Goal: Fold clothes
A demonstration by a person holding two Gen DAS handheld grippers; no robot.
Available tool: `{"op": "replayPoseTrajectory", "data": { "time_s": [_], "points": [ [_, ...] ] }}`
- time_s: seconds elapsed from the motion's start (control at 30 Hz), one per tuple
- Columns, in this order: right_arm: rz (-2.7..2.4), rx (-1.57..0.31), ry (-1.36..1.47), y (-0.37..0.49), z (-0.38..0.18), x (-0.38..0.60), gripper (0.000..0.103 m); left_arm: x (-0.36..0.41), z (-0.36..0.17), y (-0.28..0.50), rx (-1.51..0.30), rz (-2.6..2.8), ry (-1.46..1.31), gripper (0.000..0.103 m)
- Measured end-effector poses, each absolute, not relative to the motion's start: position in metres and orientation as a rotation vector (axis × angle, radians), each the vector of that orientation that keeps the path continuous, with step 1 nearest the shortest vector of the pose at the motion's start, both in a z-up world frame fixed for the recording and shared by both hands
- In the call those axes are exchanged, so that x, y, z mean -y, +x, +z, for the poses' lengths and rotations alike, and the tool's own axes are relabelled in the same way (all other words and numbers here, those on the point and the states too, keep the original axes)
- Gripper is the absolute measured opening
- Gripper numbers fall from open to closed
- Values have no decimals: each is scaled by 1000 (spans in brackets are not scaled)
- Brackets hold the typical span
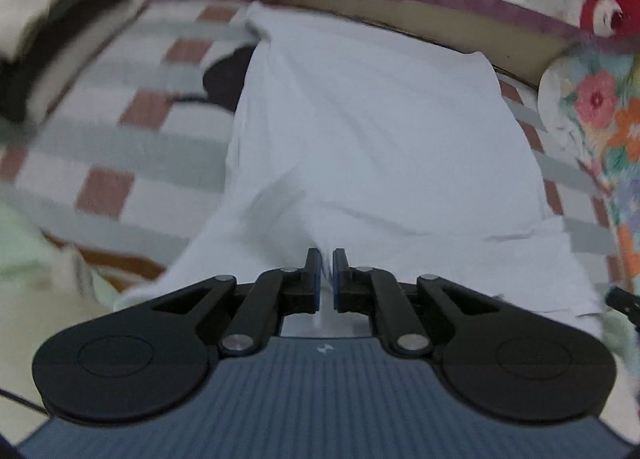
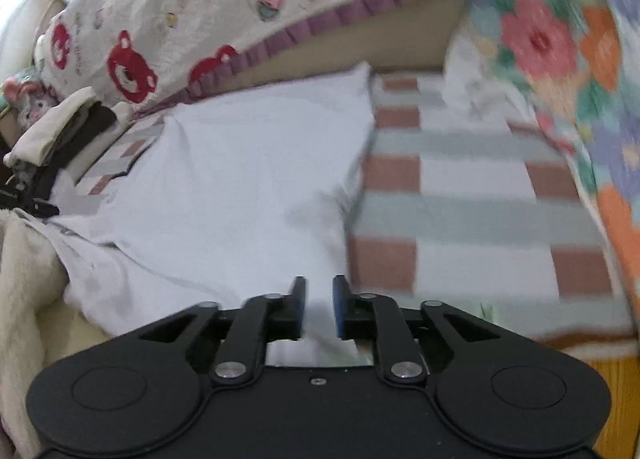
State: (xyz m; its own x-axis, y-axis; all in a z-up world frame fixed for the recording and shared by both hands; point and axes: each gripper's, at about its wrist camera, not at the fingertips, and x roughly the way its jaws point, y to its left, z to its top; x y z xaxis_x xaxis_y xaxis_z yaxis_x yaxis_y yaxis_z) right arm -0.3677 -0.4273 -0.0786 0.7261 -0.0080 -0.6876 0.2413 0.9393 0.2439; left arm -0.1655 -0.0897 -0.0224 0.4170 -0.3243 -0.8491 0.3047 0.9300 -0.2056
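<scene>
Left tongs (image 1: 327, 255) pinch the smooth, pale-white folded garment (image 1: 360, 131); right tongs (image 2: 319, 283) stand parted above it.

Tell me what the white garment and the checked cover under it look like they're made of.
White garment: thin matte woven or knit cloth, likely cotton; it lies in soft creases. Checked cover: matte fabric, flat printed squares; the weave is too blurred to tell.
</scene>
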Motion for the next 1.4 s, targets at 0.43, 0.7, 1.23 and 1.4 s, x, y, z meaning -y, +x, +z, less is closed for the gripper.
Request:
{"op": "replayPoseTrajectory", "data": {
  "time_s": [0.43,0.7,1.23,1.4],
  "points": [
    [-143,-874,667,-265,-133,496,56,63,-31,-171,-1063,-376,-46,6],
    [-144,-784,734,-252,-163,524,2,72,-44,-173,-1096,-391,-13,6],
    [-37,-803,913,-354,-163,511,50,18,-23,-141,-1091,-288,-96,40],
    [-36,-804,979,-372,-172,494,53,6,-37,-124,-1166,-319,-242,41]
  ]
}}
